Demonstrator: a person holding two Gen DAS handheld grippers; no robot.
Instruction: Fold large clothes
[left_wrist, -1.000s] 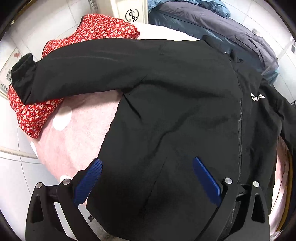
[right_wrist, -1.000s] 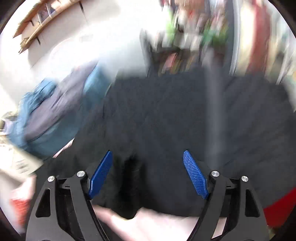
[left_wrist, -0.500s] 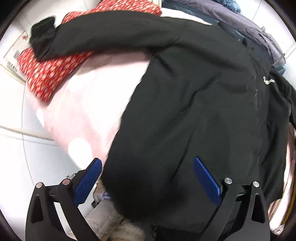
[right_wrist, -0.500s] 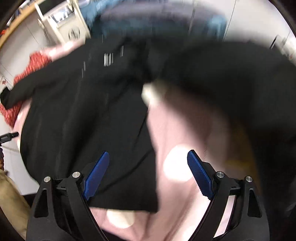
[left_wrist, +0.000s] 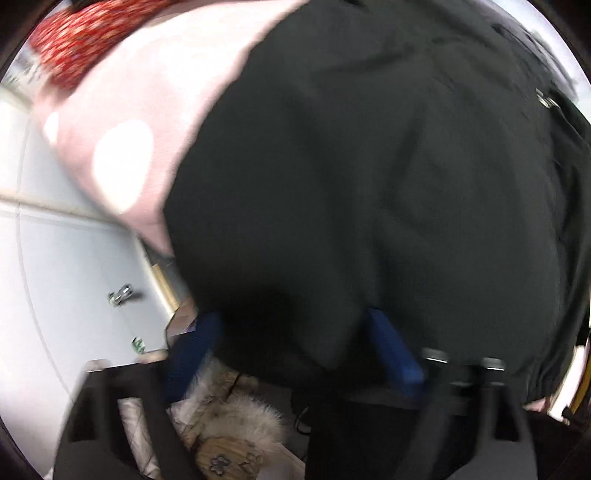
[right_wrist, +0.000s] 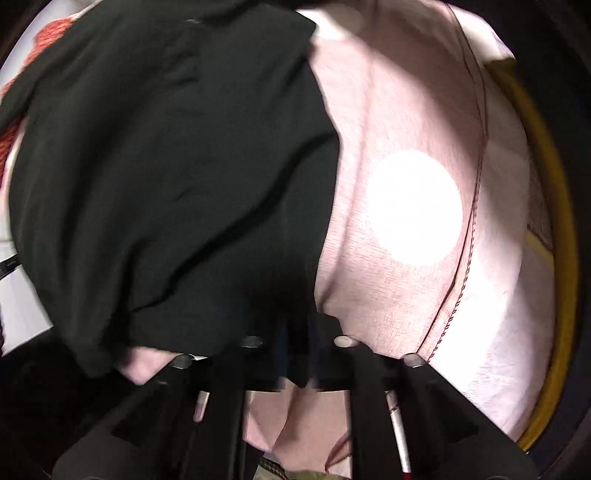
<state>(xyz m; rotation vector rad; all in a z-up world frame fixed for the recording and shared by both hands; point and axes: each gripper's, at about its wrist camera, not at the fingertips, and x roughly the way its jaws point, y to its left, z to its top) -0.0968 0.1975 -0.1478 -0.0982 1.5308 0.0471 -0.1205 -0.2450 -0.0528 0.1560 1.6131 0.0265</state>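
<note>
A black jacket (left_wrist: 369, 166) fills most of the left wrist view, spread over a pink cover with white dots (left_wrist: 122, 122) that shows in the upper left of the frame. A red flowered cloth (left_wrist: 85, 40) lies at the top left edge, beyond the pink cover. The left tongs (left_wrist: 295, 354) sit at the bottom of the frame with their blue pads (left_wrist: 391, 350) spread wide apart, and the jacket's lower hem bulges down between them. The picture is blurred, and the pads do not appear to press on the cloth. Below the hem, a bit of pale fur (left_wrist: 243, 421) and light floor tiles (left_wrist: 74, 277) show in the lower left.

In the right wrist view the jacket (right_wrist: 166, 166) covers the left half of the frame, its edge running down the middle, with the pink dotted cover (right_wrist: 406, 206) bare on the right. The right tongs (right_wrist: 291, 354) are drawn close together at the bottom centre, pinching the jacket's hem where the dark cloth dips between them. A yellow rim (right_wrist: 554, 221) curves along the right edge.
</note>
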